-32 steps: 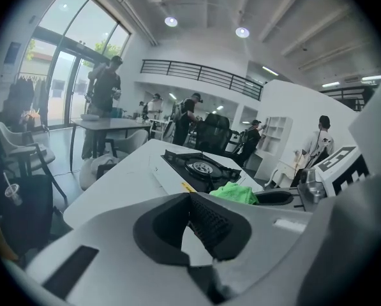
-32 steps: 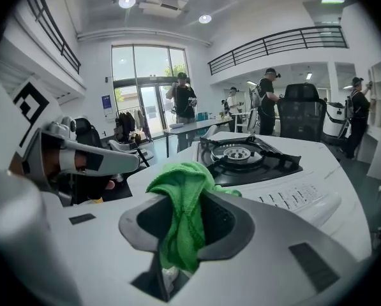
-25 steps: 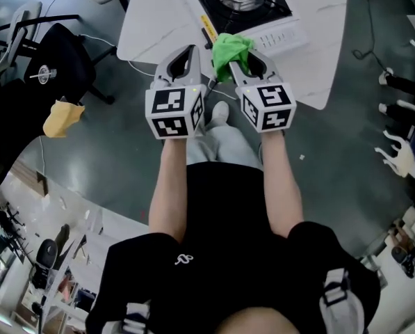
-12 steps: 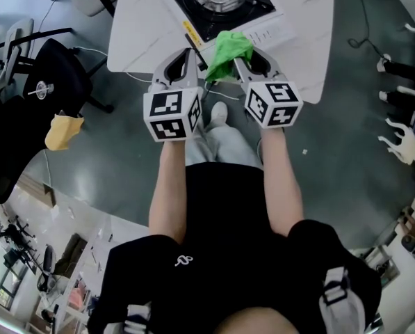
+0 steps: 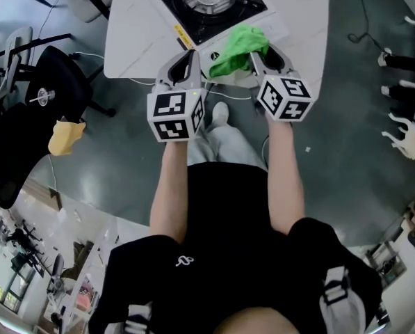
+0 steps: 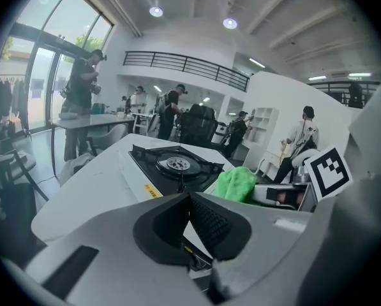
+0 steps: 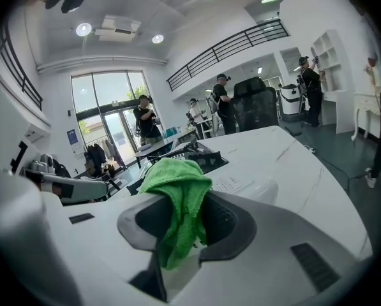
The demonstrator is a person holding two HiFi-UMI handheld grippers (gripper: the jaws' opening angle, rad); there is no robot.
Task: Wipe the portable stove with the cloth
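The portable stove [image 5: 207, 2], black with a round silver burner, sits on a white table [image 5: 134, 40] at the top of the head view. My right gripper [image 5: 257, 47] is shut on a green cloth [image 5: 240, 47], which hangs bunched over the stove's white front right corner. In the right gripper view the cloth [image 7: 174, 174] drapes between the jaws, with the stove [image 7: 200, 155] beyond. My left gripper [image 5: 191, 53] is shut with nothing in it, just short of the stove's front edge. The left gripper view shows the stove [image 6: 177, 166] ahead and the cloth [image 6: 236, 183] to the right.
A black office chair [image 5: 61, 68] stands left of the table, with a yellow item [image 5: 66, 136] on the floor near it. White mannequin hands [image 5: 402, 127] stick in at the right edge. The table's near edge runs just under both grippers. People stand far off in the room.
Both grippers have shifted to the right and a little closer relative to the stove. The green cloth has stayed in the right gripper and now hangs over the stove's front right corner.
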